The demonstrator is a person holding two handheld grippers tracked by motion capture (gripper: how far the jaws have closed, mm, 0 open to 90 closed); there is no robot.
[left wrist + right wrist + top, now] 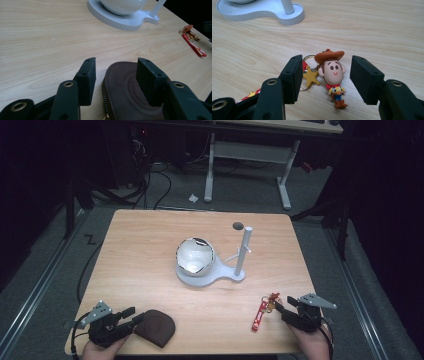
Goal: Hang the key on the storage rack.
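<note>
The brown pouch is being straddled by the left gripper, jaws apart, at the table's near left edge. The cowboy keychain is lying between the right gripper's parted jaws. A white stand with a bowl is sitting mid-table, well apart.

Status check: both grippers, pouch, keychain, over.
Left gripper open astride brown pouch. Right gripper open around cowboy keychain. Nothing blocking either.

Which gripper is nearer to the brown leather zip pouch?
Left. The left gripper straddles the brown leather zip pouch's edge; the right gripper is far across the table, at the keychain.
</note>
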